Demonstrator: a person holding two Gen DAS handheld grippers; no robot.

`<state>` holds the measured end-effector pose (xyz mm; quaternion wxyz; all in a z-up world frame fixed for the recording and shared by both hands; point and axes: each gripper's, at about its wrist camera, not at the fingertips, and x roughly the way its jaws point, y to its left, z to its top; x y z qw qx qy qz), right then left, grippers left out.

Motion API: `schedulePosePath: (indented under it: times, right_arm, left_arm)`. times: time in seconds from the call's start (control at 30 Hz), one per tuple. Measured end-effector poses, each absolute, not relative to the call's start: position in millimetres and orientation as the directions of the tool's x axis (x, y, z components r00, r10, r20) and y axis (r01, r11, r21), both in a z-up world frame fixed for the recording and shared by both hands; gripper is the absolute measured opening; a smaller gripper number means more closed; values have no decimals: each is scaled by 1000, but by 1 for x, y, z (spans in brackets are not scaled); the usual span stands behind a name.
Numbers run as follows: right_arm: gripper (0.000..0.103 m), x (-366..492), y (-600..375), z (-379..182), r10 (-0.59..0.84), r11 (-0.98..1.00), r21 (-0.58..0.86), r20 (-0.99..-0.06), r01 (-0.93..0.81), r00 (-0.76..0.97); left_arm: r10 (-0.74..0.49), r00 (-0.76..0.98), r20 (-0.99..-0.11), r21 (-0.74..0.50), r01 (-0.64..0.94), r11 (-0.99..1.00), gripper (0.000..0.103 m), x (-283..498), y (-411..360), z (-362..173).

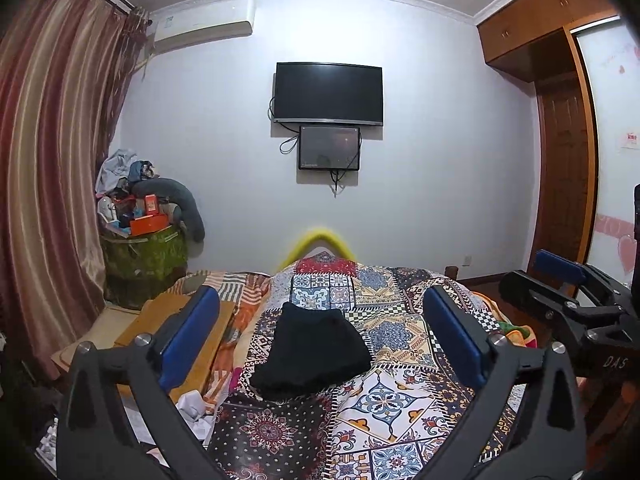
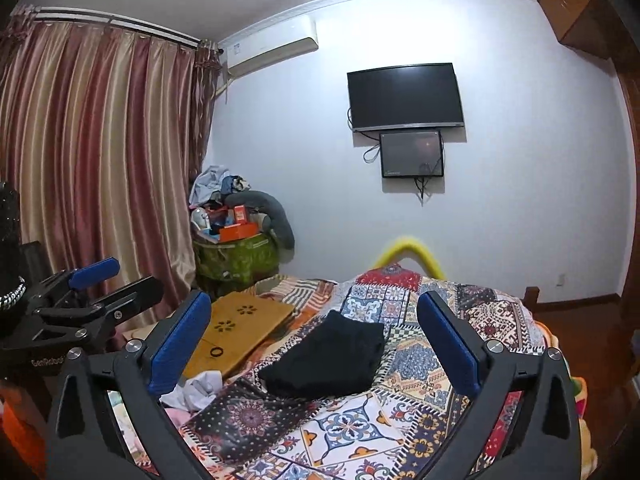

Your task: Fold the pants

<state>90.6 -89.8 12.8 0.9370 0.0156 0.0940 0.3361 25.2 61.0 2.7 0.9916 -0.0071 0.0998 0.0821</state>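
Black pants (image 1: 314, 350), folded into a compact bundle, lie on the patchwork bedspread (image 1: 400, 400); they also show in the right wrist view (image 2: 328, 356). My left gripper (image 1: 320, 332) is open and empty, raised above and short of the bundle. My right gripper (image 2: 316, 336) is open and empty, also held above the bed. Each gripper shows at the edge of the other's view: the right gripper (image 1: 568, 280) and the left gripper (image 2: 104, 280).
A wooden lap tray (image 2: 240, 328) and crumpled white cloth (image 2: 200, 390) lie left of the pants. A cluttered green bin (image 1: 144, 256) stands by the curtain. A TV (image 1: 328, 94) hangs on the far wall. A wardrobe (image 1: 560, 120) stands at the right.
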Motion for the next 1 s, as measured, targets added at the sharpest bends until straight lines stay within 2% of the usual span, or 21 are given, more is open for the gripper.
schedulePosePath:
  times: [1.0]
  right_arm:
    - [102,87,-97,12,629,776,99,-191,-623,753]
  left_arm:
    - [154,961,-229,-17,-162,987,103,37,67,-5]
